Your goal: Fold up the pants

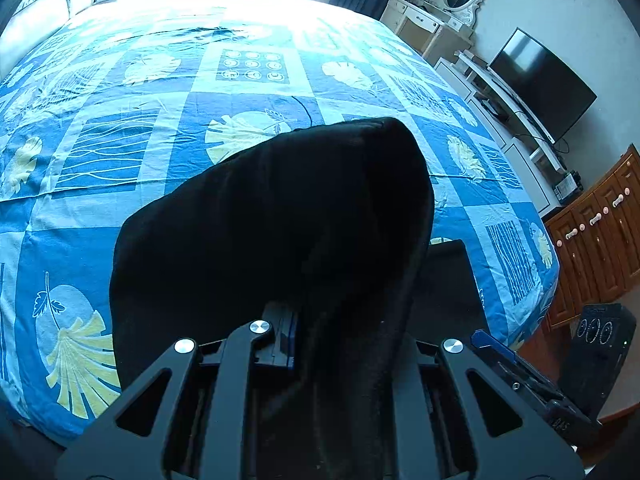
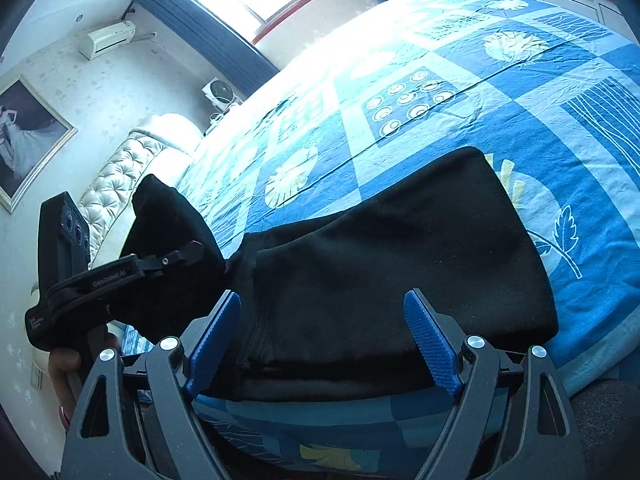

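Here, the black, soft-knit pants (image 2: 400, 280) lie partly folded across the lower middle of the right wrist view, on the blue patchwork bedsheet printed with pale yellow leaves (image 2: 460, 100). One end of the garment rises off the bed toward the left of that frame, where the left gripper (image 2: 188, 254) pinches it; its black fingers are pressed together on the cloth, and the lifted part hangs as a dark fold in front of the cream tufted headboard (image 2: 116, 184).

In the left wrist view the same pants (image 1: 280, 220) fill the centre and lower middle of the frame, draped up and over the left gripper (image 1: 294, 332). Only one blue pad shows at the edge of the cloth, so the grip reads as a pinch on the fabric, though the far finger is hidden under the drape.

The right gripper (image 2: 326, 350) sits at the bottom of its own frame with its two blue ribbed pads (image 2: 432, 350) spread wide apart. Flat black cloth shows between them, and neither pad seems to be pressing on it. Its black body also shows at the lower right of the left wrist view (image 1: 520, 376).

A flat black television (image 1: 544, 84) stands at the upper right of the left wrist view, above brown wooden cabinets (image 1: 600, 240). A framed picture (image 2: 28, 136) hangs at the left edge of the right wrist view.
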Demonstrator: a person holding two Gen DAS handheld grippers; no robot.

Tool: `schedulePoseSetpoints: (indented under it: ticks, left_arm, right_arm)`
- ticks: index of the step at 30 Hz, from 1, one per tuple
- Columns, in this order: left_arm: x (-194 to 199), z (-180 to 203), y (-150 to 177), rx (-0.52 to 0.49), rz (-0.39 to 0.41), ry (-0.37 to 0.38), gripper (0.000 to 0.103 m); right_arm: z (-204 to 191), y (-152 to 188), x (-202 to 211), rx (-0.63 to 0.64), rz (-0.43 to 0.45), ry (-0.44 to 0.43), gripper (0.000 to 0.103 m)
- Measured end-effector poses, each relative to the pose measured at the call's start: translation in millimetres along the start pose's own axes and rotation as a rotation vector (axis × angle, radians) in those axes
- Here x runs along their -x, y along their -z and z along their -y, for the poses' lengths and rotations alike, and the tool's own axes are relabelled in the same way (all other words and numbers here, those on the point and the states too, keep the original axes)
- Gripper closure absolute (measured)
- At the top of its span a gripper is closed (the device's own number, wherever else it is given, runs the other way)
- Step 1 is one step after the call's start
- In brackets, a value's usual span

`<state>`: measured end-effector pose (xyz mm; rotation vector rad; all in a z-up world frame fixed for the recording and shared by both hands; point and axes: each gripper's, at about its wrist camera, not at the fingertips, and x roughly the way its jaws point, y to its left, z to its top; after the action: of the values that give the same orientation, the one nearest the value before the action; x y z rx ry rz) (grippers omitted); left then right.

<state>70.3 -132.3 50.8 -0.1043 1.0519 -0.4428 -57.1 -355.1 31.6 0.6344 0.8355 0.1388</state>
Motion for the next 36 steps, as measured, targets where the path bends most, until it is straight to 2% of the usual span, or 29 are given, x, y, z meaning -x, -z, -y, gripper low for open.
schedulePoseSetpoints:
  ticks: [6, 16, 36]
  left_arm:
    - [-31, 29, 11, -0.072, -0.003, -0.108, 0.089]
    - [-65, 54, 30, -0.143, -0.002, -0.231, 0.089]
    - [-79, 65, 43, -0.217, 0.039, -0.314, 0.088]
  right_arm:
    - [9, -5, 4, -0.017, 0.024, 0.017, 0.020]
    - [23, -8, 6, -0.052, 0.027, 0.047, 0.020]
    - [27, -7, 5, -0.068, 0.020, 0.060, 0.020]
